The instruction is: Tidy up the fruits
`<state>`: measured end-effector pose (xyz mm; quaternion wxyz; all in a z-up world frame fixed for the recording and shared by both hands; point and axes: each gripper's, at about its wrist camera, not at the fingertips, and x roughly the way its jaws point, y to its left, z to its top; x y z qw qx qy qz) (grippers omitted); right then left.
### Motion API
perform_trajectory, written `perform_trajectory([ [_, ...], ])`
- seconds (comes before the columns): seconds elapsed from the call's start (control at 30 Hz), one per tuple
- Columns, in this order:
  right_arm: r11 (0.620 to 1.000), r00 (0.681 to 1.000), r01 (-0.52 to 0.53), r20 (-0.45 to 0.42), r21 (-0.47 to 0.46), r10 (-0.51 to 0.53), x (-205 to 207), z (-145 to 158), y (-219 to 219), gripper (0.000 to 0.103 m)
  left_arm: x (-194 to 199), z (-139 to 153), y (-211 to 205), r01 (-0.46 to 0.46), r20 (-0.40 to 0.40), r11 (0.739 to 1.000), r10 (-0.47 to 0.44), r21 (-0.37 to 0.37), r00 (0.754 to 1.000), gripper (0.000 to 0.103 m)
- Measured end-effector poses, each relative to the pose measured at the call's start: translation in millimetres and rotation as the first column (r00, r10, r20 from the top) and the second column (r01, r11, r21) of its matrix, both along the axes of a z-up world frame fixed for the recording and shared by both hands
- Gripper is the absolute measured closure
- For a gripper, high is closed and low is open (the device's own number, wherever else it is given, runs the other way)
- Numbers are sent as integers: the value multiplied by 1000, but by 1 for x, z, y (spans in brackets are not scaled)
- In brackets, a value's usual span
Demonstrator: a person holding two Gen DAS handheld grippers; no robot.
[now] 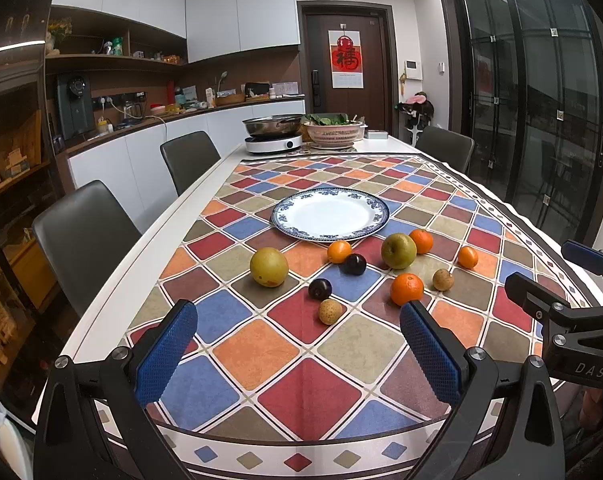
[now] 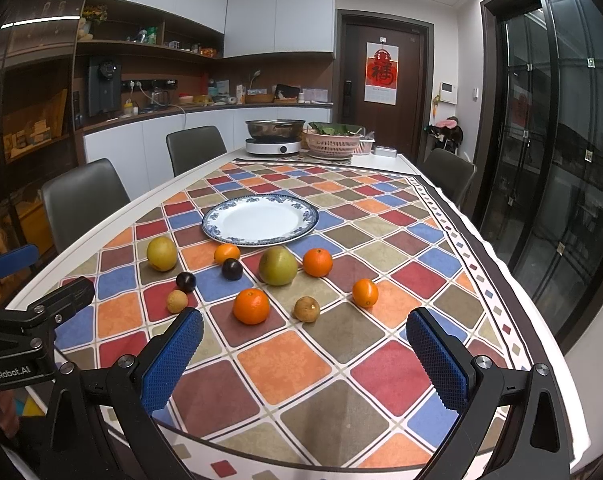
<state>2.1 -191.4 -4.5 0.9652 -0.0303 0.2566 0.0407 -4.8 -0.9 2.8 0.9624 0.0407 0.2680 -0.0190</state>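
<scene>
An empty blue-rimmed white plate [image 1: 365, 201] [image 2: 229, 213] lies mid-table on a chequered cloth. In front of it are scattered fruits: two yellow-green pears [image 1: 269, 267] [image 2: 277, 266], several oranges [image 1: 407, 289] [image 2: 251, 306], two dark plums [image 1: 320, 289] [image 2: 232, 269] and two small brown longans [image 1: 330, 311] [image 2: 306, 309]. My left gripper [image 1: 297, 324] hovers open over the near cloth, short of the fruit. My right gripper [image 2: 305, 330] is also open, just short of the nearest orange and a longan. Nothing is held.
At the far end stand an induction cooker with a steel pan [image 1: 273, 136] and a pink basket of greens [image 1: 333, 132]. Grey chairs [image 1: 81, 236] line the left side; one [image 1: 445, 148] stands far right. The cloth's edge runs close to the right gripper [image 1: 573, 304].
</scene>
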Motion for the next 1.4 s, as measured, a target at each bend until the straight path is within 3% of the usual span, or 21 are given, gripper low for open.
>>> perform_trajectory([
  [0.9, 1000, 1000, -1, 1, -3, 1, 1, -1, 2, 1, 0, 0, 0, 1, -5, 1000, -1, -1, 1000, 0],
  [1.4, 1000, 999, -25, -41, -6, 25, 14, -2, 6, 1, 10, -9, 2, 18, -43, 1000, -17, 15, 999, 1],
])
